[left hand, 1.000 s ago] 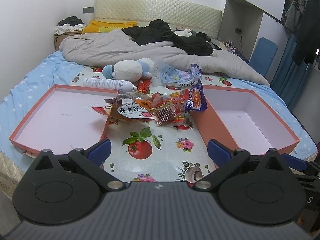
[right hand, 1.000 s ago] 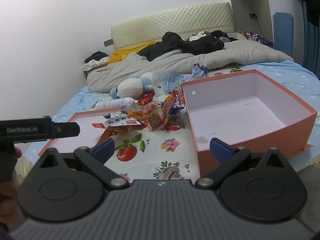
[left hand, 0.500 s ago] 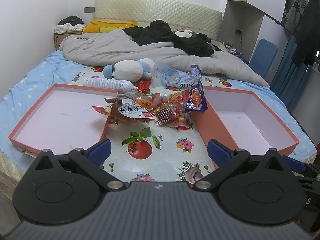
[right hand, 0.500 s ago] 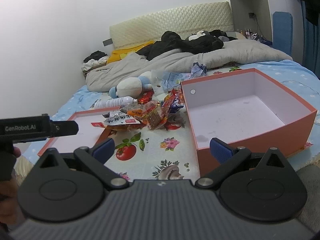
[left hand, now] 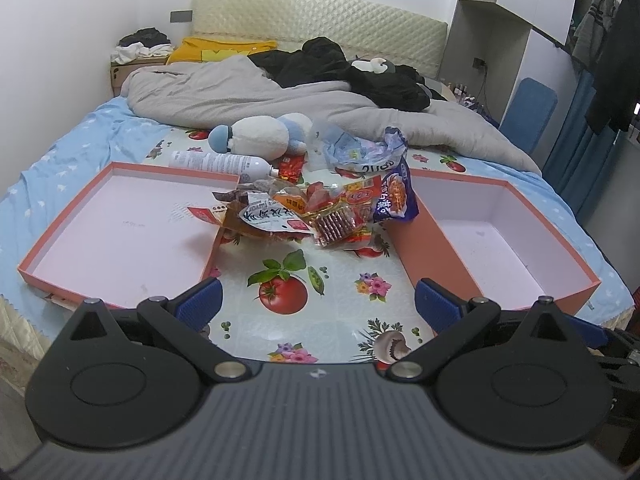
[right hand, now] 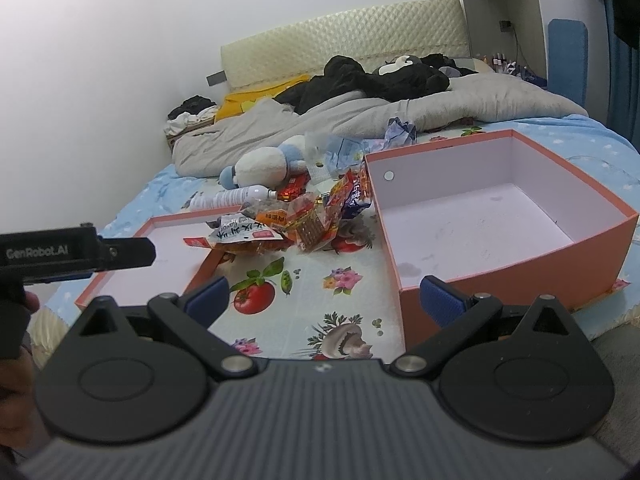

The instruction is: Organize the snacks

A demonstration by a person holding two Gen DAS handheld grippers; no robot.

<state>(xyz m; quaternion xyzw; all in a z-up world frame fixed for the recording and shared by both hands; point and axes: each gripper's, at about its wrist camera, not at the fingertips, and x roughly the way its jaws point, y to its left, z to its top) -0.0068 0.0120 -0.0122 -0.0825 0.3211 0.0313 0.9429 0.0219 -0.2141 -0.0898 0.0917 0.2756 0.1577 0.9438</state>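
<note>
Bed [left hand: 48, 148]: covered at the near end by a fruit-print cloth [left hand: 280, 296].
Box [right hand: 492, 224]: deep, orange, empty, on the right of the cloth.
Lid [left hand: 120, 232]: shallow, orange, empty, on the left.
Snacks [left hand: 320, 212]: heaped packets between lid and box; one overlaps the lid's corner, one leans on the box wall.
Plush [left hand: 260, 140]: behind the heap.
Bottle [left hand: 220, 162]: lying behind the lid; label unreadable, possibly a spray.
Left tongs [left hand: 318, 302]: spread wide, holding nothing, short of the heap.
Right tongs [right hand: 326, 296]: spread wide, holding nothing, near the box's front corner.

Glossy crinkled plastic snack packets [left hand: 320, 216]; matt cardboard box [right hand: 520, 248]; smooth shiny printed oilcloth [left hand: 296, 320]; soft plush toy [left hand: 260, 140]; ribbed matt-black plastic tool bodies.
</note>
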